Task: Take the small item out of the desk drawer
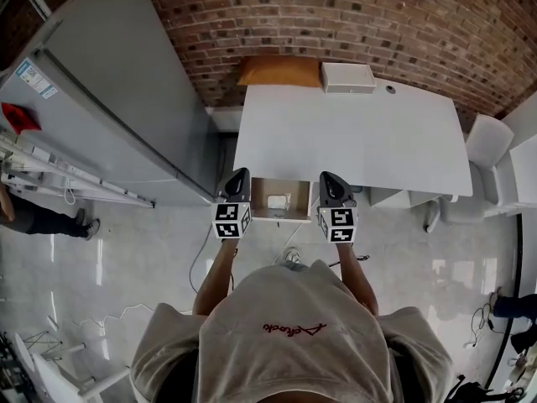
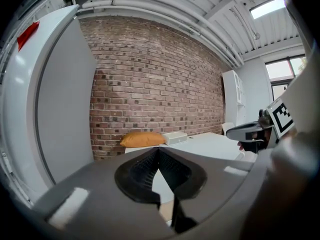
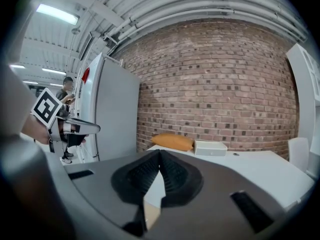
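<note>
The wooden desk drawer [image 1: 294, 212] stands pulled out from under the front edge of the white desk [image 1: 361, 137]. A small white item [image 1: 277, 200] lies inside it. My left gripper [image 1: 237, 179] hovers at the drawer's left side and my right gripper [image 1: 331, 182] at its right side, both just above it. In the left gripper view the left gripper [image 2: 159, 150] has its jaws meeting at the tips with nothing between them. The right gripper [image 3: 160, 152] looks the same in the right gripper view, shut and empty. Neither gripper touches the item.
An orange pillow [image 1: 278, 71] and a white box [image 1: 347, 77] sit at the desk's far edge against the brick wall. A tall grey refrigerator [image 1: 109, 99] stands to the left, a white chair [image 1: 487, 141] to the right. Cables [image 1: 201, 263] lie on the floor.
</note>
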{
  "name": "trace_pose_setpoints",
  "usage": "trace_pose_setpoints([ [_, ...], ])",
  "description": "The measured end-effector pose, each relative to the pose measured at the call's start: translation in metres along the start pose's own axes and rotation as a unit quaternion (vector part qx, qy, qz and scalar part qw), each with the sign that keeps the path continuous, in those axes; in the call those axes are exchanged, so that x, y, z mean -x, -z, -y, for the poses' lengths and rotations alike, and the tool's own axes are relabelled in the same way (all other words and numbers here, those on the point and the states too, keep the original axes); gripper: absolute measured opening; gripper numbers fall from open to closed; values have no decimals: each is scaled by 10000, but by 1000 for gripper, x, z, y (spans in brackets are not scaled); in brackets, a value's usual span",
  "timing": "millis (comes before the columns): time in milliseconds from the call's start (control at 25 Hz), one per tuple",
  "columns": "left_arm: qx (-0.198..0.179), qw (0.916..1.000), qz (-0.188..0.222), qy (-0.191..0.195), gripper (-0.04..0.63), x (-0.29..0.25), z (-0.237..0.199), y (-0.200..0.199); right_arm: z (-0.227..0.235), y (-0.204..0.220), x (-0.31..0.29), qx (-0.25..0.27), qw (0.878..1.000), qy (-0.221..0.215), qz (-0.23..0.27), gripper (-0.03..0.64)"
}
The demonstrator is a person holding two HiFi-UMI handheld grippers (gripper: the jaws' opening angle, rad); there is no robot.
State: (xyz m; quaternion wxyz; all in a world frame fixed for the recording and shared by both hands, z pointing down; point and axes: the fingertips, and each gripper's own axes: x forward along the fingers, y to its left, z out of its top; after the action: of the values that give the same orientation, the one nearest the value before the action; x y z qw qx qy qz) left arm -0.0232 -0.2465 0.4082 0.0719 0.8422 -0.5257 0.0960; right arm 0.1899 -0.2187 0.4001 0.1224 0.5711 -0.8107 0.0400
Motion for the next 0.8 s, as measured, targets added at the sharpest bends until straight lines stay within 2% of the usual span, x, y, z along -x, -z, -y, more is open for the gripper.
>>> trace_pose_setpoints([
  [360,-48,9999,44,-144,9,-33,5,-15,37,1,-22,-29,9999,-94,51,11],
  [800,-82,9997,-212,-100,9,-43,0,0,33,18,-36,-134,9995,-217,-178,11],
])
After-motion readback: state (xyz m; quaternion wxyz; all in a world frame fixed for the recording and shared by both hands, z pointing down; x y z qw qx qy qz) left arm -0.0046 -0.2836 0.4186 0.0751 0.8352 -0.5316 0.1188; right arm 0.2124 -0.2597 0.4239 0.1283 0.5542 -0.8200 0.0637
